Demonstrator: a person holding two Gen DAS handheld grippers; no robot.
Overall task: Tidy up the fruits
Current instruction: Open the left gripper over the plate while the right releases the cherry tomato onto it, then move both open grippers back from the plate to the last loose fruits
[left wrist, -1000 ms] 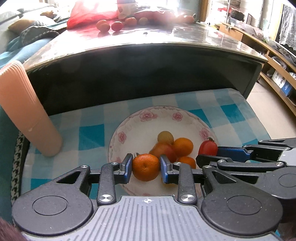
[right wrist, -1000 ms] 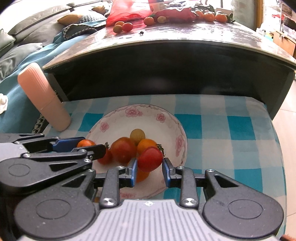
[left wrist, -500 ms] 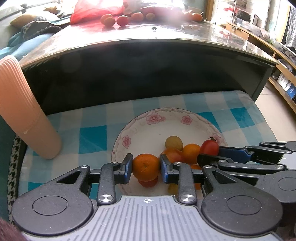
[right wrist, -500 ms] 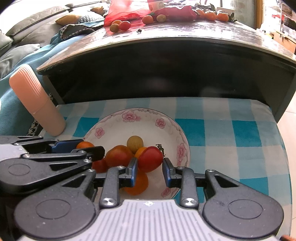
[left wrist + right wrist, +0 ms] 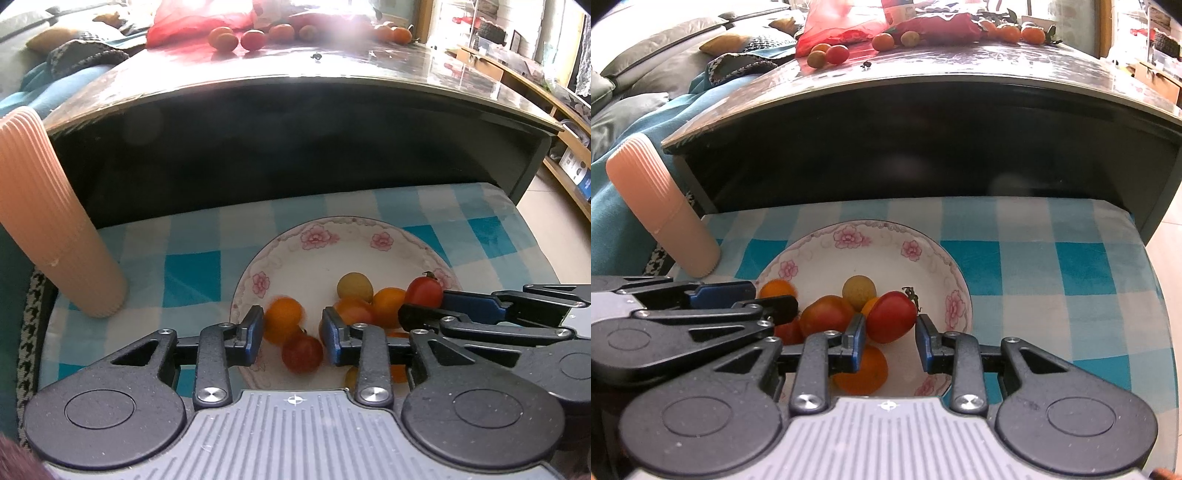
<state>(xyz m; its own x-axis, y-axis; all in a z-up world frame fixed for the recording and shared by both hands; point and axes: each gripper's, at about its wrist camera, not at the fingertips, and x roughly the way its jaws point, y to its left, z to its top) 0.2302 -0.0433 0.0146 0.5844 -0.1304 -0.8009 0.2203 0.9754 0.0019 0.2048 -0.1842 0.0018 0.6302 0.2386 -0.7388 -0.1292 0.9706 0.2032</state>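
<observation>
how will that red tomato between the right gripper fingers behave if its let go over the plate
The red tomato is round and glossy, so it would likely roll. The plate dips, so it should settle against the piled fruit. Its skin looks thin, so hard squeezing risks bruising.

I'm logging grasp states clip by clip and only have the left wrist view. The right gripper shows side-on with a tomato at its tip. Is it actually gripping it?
Observer: Yes. In the right wrist view the tomato sits between the right gripper pads and touches both.
Reviewer: Is it over the plate, and is the spot below it free?
Observer: It is over the plate, but the spot is not free. An orange lies on the plate just below the fingers, largely hidden in your view.
</observation>
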